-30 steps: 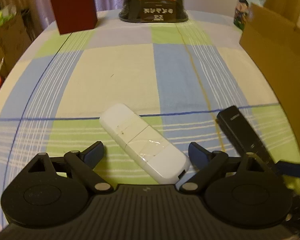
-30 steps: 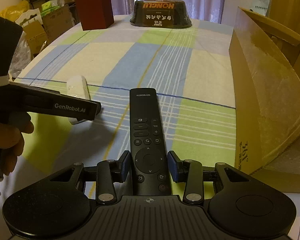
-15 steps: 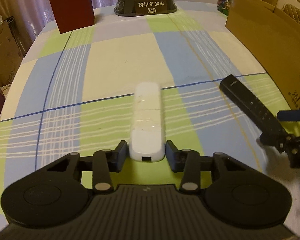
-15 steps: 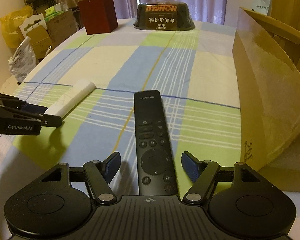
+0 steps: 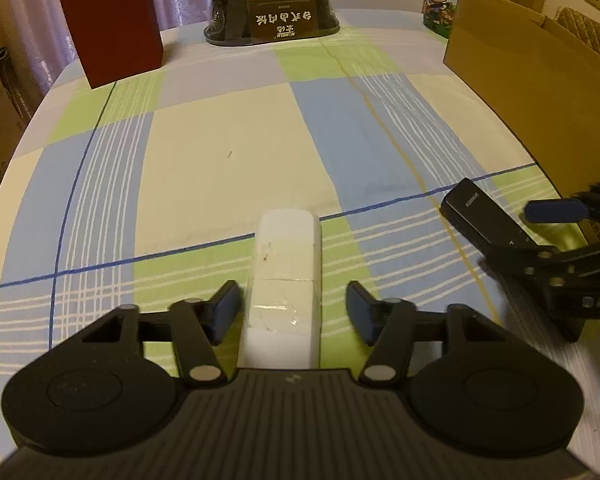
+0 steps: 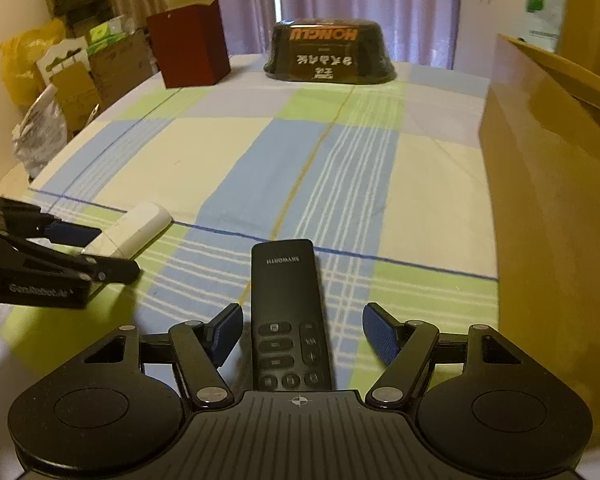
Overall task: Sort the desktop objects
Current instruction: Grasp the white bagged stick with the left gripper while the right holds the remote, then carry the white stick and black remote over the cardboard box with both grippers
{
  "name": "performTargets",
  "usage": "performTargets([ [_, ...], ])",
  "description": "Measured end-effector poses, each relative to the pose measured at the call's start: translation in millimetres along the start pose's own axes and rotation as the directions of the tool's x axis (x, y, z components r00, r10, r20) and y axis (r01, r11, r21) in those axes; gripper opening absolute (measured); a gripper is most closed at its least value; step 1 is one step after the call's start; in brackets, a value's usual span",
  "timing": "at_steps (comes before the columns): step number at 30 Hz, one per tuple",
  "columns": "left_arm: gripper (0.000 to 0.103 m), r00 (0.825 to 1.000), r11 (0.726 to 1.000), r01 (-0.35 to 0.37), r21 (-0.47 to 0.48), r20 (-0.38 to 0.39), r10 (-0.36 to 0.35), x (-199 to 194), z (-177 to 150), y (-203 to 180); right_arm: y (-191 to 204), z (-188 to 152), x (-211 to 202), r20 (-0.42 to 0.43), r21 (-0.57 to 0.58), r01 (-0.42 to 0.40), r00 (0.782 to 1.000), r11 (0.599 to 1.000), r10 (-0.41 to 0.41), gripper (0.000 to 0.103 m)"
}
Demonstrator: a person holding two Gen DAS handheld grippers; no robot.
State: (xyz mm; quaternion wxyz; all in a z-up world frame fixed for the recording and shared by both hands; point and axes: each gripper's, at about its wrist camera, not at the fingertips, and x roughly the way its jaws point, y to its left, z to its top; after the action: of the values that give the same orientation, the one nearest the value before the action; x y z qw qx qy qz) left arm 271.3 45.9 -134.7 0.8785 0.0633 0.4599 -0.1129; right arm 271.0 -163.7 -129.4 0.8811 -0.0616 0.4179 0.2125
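Each remote lies between its own claw's spread fingers, long axis running straight ahead.

The long white plastic remote (image 5: 286,276) sits inside your left gripper (image 5: 294,308), untouched by either finger; the slim black button remote (image 6: 289,312) likewise inside your right gripper (image 6: 302,334). Both rest on the checked tablecloth (image 5: 228,128).

hidden ends and cropped edges

the white remote's (image 5: 286,276) near end is hidden under the left gripper's body. the black remote's (image 6: 288,312) lowest buttons vanish likewise. the cardboard box (image 6: 556,184) is cut off at right. the button symbols are too blurred to read.
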Motion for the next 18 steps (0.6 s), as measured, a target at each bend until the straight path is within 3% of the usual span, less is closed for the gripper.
performTargets([
  [1,0.036,1.000,1.000,-0.001,0.004,0.001,0.001,-0.5,0.4,-0.2,1.9,0.5,2.9,-0.005,-0.014,-0.001,1.000,1.000,0.001,0.070],
  [3,0.035,1.000,1.000,-0.006,0.012,-0.001,0.006,-1.5,0.3,-1.7,6.8,-0.1,6.9,-0.010,-0.044,0.005,1.000,0.999,-0.005,0.070],
  [4,0.035,1.000,1.000,-0.008,0.017,-0.001,0.008,-2.1,-0.4,-2.8,8.9,-0.5,7.1,-0.012,-0.058,0.012,1.000,0.998,-0.013,0.061],
  [5,0.035,1.000,1.000,-0.008,0.021,-0.002,0.008,-3.6,-2.2,-4.4,9.9,-0.8,6.0,-0.010,-0.064,0.016,1.000,0.998,-0.017,0.043],
  [6,0.035,1.000,1.000,-0.006,0.023,-0.003,0.006,-6.7,-6.0,-6.6,10.9,-1.2,4.8,-0.010,-0.069,0.019,1.000,0.997,-0.020,0.038],
  [18,0.035,1.000,0.999,0.020,0.050,-0.018,-0.019,-42.5,-50.7,-32.4,33.8,-45.8,-41.0,-0.064,-0.011,-0.010,0.998,1.000,0.009,0.038],
])
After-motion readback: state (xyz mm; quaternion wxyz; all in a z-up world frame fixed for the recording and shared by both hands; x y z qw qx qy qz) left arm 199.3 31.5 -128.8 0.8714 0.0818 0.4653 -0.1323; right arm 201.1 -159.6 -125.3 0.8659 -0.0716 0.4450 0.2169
